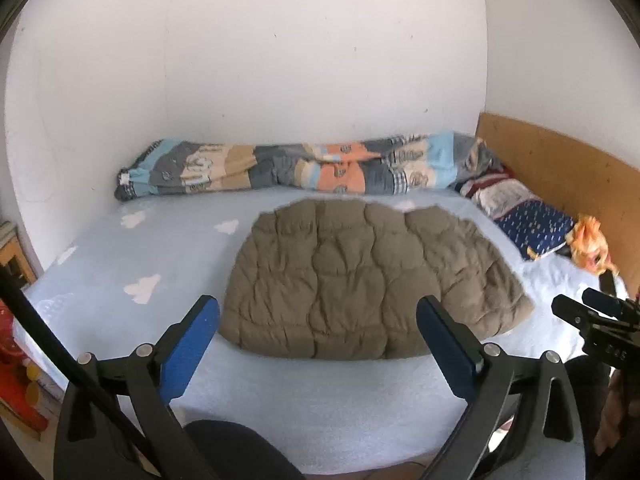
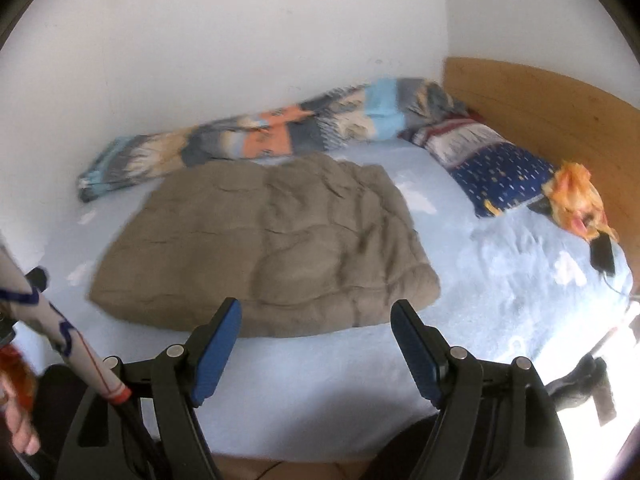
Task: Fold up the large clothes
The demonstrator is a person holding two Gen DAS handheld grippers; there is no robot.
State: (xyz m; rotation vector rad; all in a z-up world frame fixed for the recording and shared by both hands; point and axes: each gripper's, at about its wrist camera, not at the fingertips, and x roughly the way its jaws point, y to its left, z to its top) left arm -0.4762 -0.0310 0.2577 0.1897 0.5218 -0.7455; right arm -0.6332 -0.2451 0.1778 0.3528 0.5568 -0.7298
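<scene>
A brown quilted puffer garment [image 1: 360, 280] lies folded into a flat rectangle in the middle of the light blue bed [image 1: 120, 256]. It also shows in the right wrist view [image 2: 272, 240]. My left gripper [image 1: 318, 312] is open and empty, held above the bed's near edge, just short of the garment's near hem. My right gripper [image 2: 316, 320] is open and empty too, hovering in front of the garment's near right part. The right gripper also shows at the right edge of the left wrist view [image 1: 596, 320].
A rolled striped duvet [image 1: 300, 172] lies along the back wall. Patterned pillows [image 2: 492, 168] and an orange plush toy [image 2: 576, 196] lie by the wooden headboard [image 2: 532, 96]. A black phone [image 2: 602, 256] with a cable rests at the bed's right side. Red items [image 1: 16, 368] stand left of the bed.
</scene>
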